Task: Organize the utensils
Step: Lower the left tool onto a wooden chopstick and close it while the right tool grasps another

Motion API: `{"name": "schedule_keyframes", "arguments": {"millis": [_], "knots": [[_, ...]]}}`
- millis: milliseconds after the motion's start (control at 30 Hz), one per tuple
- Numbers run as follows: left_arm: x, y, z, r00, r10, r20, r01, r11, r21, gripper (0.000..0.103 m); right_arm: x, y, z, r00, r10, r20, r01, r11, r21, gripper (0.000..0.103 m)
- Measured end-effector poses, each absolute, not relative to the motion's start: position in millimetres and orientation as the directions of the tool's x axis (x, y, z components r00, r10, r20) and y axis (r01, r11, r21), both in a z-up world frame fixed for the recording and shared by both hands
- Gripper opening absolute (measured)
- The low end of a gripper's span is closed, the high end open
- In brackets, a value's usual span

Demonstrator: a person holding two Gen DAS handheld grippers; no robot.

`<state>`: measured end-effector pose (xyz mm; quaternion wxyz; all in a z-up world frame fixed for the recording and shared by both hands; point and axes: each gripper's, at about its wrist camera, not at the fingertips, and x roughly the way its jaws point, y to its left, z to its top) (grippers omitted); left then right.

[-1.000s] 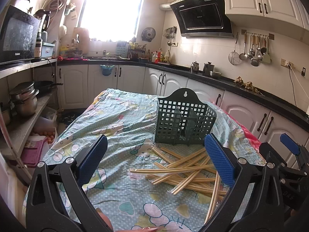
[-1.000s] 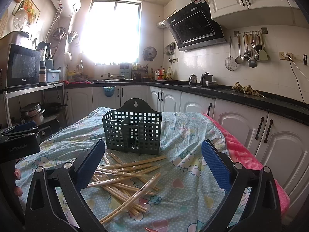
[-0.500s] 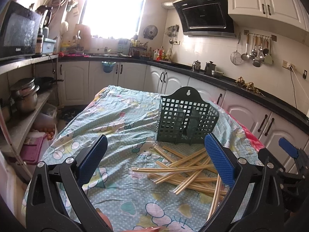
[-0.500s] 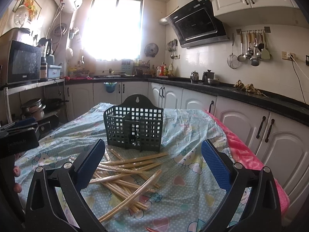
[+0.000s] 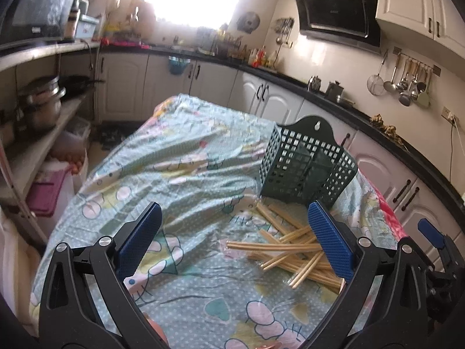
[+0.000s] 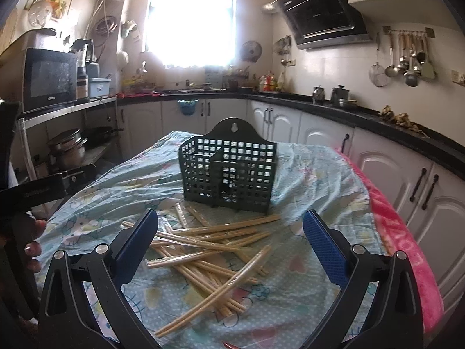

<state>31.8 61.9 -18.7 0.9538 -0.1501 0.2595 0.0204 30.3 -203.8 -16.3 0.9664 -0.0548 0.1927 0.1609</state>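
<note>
Both wide open, gripping nothing. Left gripper (image 5: 232, 235) hanging over the tablecloth (image 5: 180, 157), chopsticks (image 5: 293, 250) at 3 o'clock by its right pad. Right gripper (image 6: 231, 242) right above the chopstick pile, green basket (image 6: 229, 171) upright at 12 o'clock.

Left claw (image 5: 232, 238), right claw (image 6: 231, 237): wide apart, empty.

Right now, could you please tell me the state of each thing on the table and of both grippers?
left gripper: open, holding nothing
right gripper: open, holding nothing
green basket: upright, looks empty
chopsticks: loose, crossed pile on the cloth in front of the basket
tablecloth: wrinkled
</note>
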Motion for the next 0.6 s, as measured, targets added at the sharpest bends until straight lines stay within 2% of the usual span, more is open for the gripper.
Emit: {"name": "schedule_keyframes", "arguments": {"millis": [333, 600], "knots": [[51.7, 76.1, -41.5, 0.810, -0.184, -0.556, -0.077, 0.908, -0.412, 0.093, 64.2, -202.6, -22.1, 0.833, 0.294, -0.469, -0.350, 0.936, -0.034, 0.097], [69.7, 70.8, -58.9, 0.753, -0.278, -0.597, -0.051, 0.879, -0.474, 0.092, 96.4, -212.2, -34.6, 0.803, 0.272, -0.531, -0.318, 0.948, 0.004, 0.097]]}}
